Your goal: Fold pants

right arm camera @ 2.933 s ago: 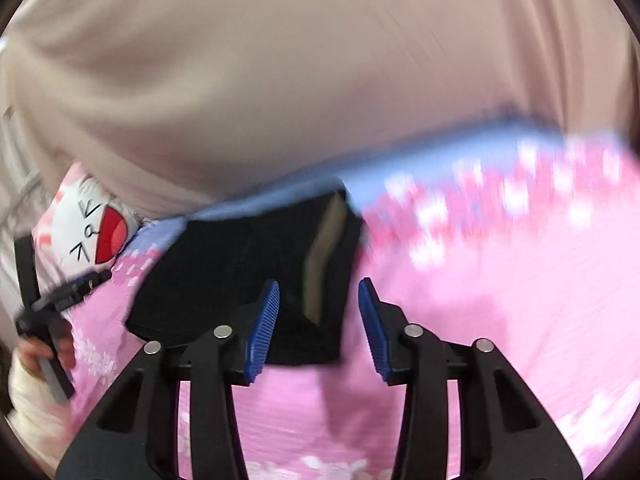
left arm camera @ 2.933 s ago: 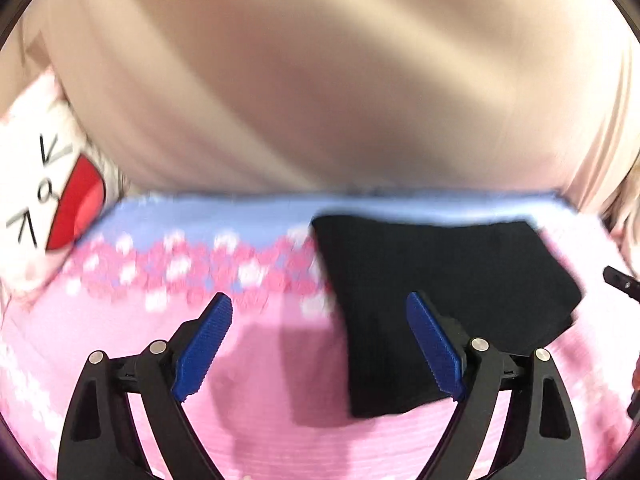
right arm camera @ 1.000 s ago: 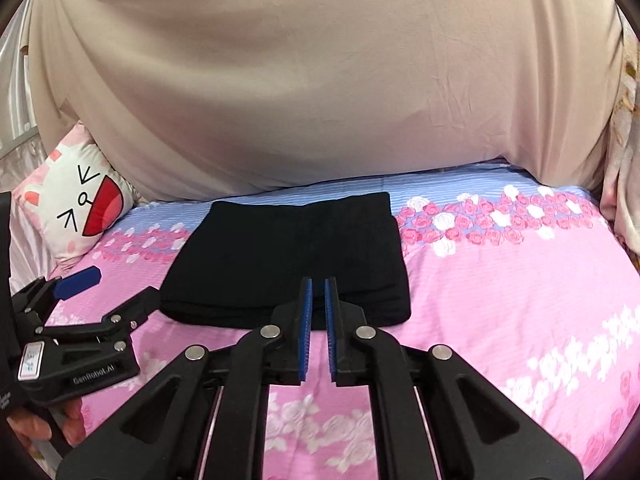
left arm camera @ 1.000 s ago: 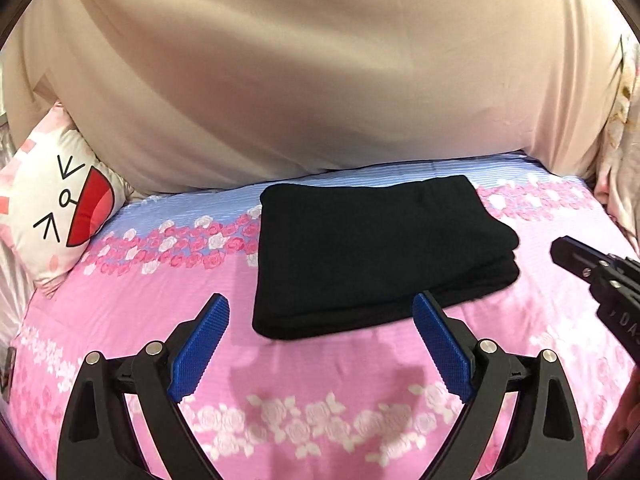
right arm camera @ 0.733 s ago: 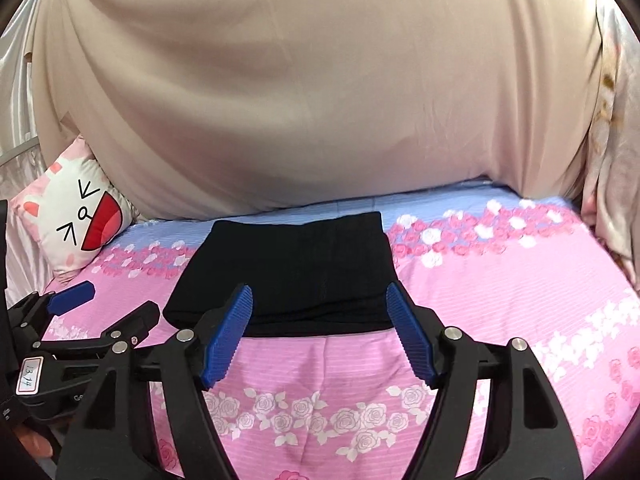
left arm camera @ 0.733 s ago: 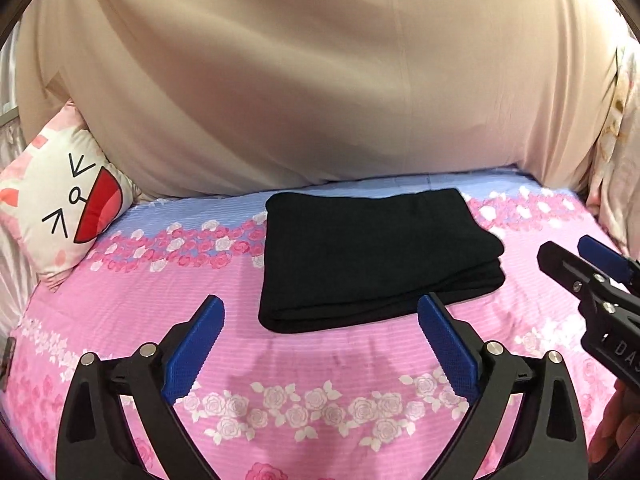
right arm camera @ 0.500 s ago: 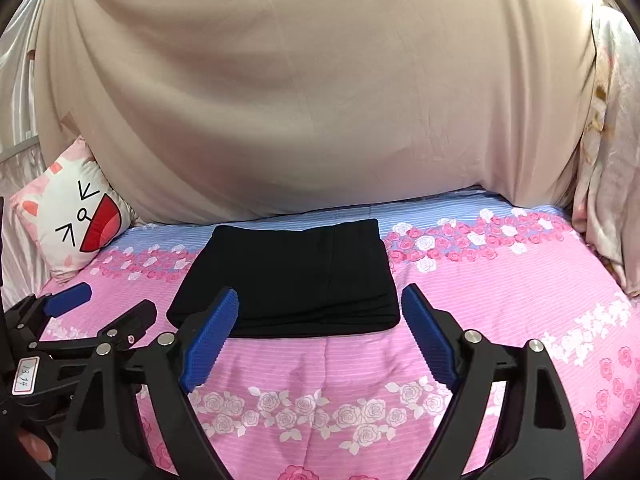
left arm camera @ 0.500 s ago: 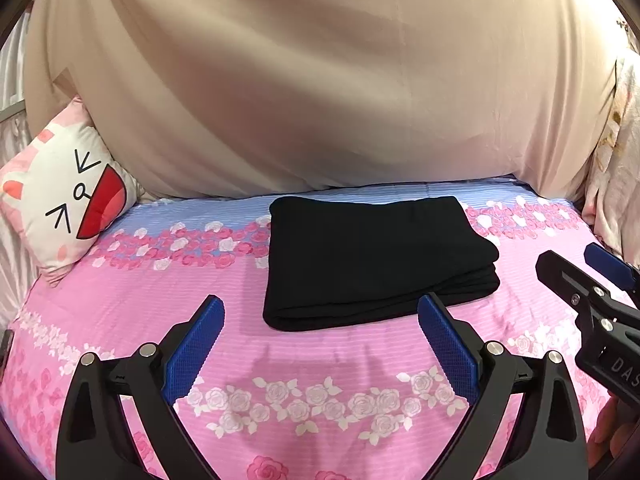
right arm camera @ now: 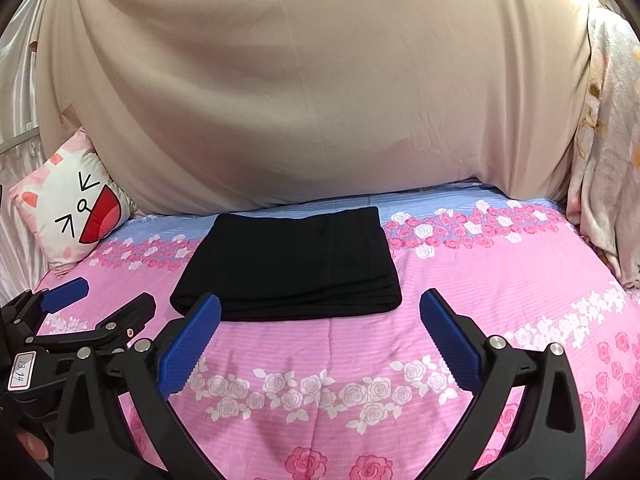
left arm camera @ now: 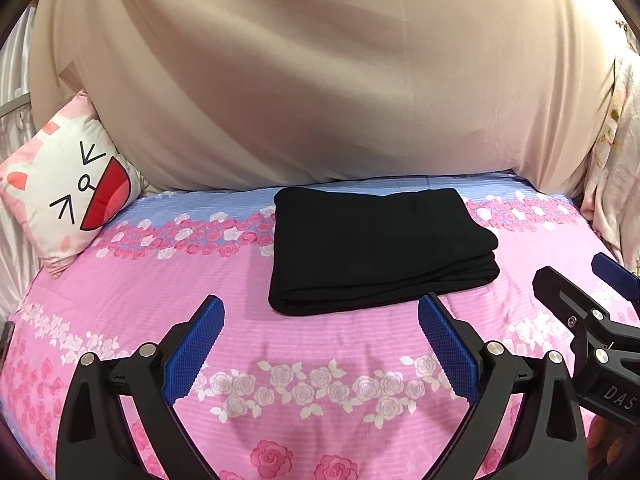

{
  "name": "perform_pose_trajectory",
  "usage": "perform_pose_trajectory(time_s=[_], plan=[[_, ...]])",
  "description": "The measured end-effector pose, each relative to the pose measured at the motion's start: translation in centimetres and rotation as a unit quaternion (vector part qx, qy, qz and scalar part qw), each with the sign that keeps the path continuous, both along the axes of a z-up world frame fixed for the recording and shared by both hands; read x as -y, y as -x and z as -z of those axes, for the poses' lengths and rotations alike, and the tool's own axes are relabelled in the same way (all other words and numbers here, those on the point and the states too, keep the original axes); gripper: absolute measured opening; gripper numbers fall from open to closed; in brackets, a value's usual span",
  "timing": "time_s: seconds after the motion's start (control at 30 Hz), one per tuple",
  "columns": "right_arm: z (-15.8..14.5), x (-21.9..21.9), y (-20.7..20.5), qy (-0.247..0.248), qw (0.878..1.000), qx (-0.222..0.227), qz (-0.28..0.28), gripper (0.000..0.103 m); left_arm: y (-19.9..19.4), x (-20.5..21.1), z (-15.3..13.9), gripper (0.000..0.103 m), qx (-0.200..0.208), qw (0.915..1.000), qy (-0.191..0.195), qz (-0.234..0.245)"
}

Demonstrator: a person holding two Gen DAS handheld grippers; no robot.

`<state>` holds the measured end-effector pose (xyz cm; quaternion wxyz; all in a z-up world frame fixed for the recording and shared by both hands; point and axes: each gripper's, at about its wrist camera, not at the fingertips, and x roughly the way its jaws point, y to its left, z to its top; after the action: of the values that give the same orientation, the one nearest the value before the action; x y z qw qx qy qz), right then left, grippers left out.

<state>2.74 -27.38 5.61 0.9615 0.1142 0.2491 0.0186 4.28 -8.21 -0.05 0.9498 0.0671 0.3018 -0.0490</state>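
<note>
A pink rose-print bedsheet (left arm camera: 120, 312) covers the bed, beige fabric (right arm camera: 320, 100) draped behind. The left gripper (left arm camera: 320, 322) and right gripper (right arm camera: 320, 316) both stand wide open, holding nothing, clear of the cloth. The black pants (left arm camera: 376, 248) lie folded flat ahead, near a cartoon-face pillow (left arm camera: 68, 196).

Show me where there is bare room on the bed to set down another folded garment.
Bare sheet lies right of the pants, out to the floral cloth at the bed's edge, and in a band between the pants and both open claws, left and right. A narrower patch sits between pants and pillow. Behind the pants the beige drape crowds in.
</note>
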Motion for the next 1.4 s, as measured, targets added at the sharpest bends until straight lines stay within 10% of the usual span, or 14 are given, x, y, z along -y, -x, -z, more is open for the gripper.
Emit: perform_pose_trajectory(time_s=[1.4], plan=[[1.3, -0.4, -0.5, 0.008, 1.0, -0.025, 0.012, 0.098, -1.1, -0.3, 2.0, 0.096, -0.027, 0.9996, -0.012, -0.003]])
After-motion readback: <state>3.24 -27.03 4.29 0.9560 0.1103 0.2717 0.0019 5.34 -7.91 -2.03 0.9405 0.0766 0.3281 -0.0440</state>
